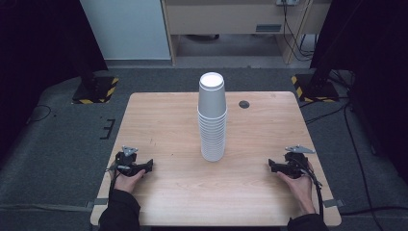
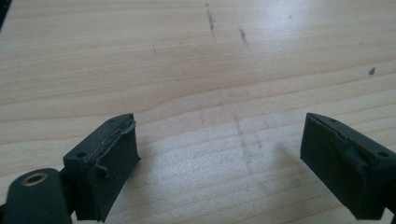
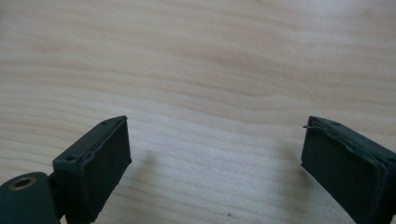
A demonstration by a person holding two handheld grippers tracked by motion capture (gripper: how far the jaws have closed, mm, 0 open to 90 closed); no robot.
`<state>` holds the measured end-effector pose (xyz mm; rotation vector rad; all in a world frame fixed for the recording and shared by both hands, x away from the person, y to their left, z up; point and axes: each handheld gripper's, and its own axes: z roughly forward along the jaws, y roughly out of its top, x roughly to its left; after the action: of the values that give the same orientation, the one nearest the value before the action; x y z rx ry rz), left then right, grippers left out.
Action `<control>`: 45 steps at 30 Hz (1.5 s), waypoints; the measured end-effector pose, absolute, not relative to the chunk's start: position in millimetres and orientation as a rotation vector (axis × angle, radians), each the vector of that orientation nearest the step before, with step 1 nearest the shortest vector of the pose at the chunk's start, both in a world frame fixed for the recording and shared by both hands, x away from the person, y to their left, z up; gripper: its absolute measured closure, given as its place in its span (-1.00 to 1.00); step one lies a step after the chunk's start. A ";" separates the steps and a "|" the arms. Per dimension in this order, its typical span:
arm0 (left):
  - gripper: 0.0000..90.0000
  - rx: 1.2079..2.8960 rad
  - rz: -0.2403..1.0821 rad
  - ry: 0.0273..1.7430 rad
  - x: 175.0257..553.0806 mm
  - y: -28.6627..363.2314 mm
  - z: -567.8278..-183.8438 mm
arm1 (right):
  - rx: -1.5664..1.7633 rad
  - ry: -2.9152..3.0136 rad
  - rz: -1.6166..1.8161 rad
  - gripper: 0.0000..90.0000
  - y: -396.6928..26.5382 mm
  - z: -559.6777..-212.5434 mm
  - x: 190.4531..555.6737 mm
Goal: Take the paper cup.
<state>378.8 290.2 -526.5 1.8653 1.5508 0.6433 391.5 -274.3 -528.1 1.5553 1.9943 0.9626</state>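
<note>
tall stack of white paper cups point(image 1: 212, 120) at frame centre; left gripper point(image 1: 146, 166) lower left, right gripper point(image 1: 273, 167) lower right, both gaping, empty, on the light wooden table point(image 1: 159, 120).

Grey carpet point(image 1: 57, 144) surrounds the light wooden table point(image 1: 163, 120). Black stands on yellow-striped bases point(image 1: 95, 89) sit at ten and two o'clock. A pale cabinet point(image 1: 126, 29) and wooden desk point(image 1: 231, 19) stand at twelve.

A tall stack of white cups point(image 1: 212, 118) stands mid-table point(image 1: 163, 115) between both grippers.
</note>
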 end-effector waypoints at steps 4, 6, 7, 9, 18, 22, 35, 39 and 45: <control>-0.73 1.801 0.645 1.505 374.1 286.5 -515.9 | 1.519 1.950 1.066 -0.83 -273.2 -517.1 387.5; -0.72 1.774 0.643 1.475 372.0 283.2 -510.7 | 1.495 1.954 1.089 -0.86 -272.0 -513.0 385.8; -0.71 1.766 0.647 1.460 371.2 281.1 -508.2 | 1.487 1.947 1.095 -0.85 -271.7 -510.4 384.9; -0.71 1.753 0.642 1.435 369.7 277.1 -503.5 | 1.462 1.935 1.118 -0.85 -271.4 -505.1 383.2; -0.69 1.708 0.652 1.327 362.1 262.2 -484.5 | 1.414 1.892 1.230 -0.84 -270.2 -485.0 378.4; -0.68 1.706 0.657 1.286 359.6 255.7 -476.9 | 1.374 1.875 1.267 -0.84 -266.3 -474.4 376.0; -0.65 1.670 0.630 1.182 351.4 235.9 -454.0 | 1.257 1.841 1.386 -0.83 -251.0 -435.6 361.2; -0.65 1.663 0.619 1.151 349.4 230.3 -446.2 | 1.230 1.820 1.443 -0.83 -247.6 -422.0 358.9; -0.65 1.650 0.618 1.106 347.0 220.0 -433.6 | 1.196 1.803 1.487 -0.82 -241.9 -407.2 358.2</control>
<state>347.0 220.0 -433.6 1.6504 1.1058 0.6180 358.2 -241.9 -407.2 1.1964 1.8035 1.4874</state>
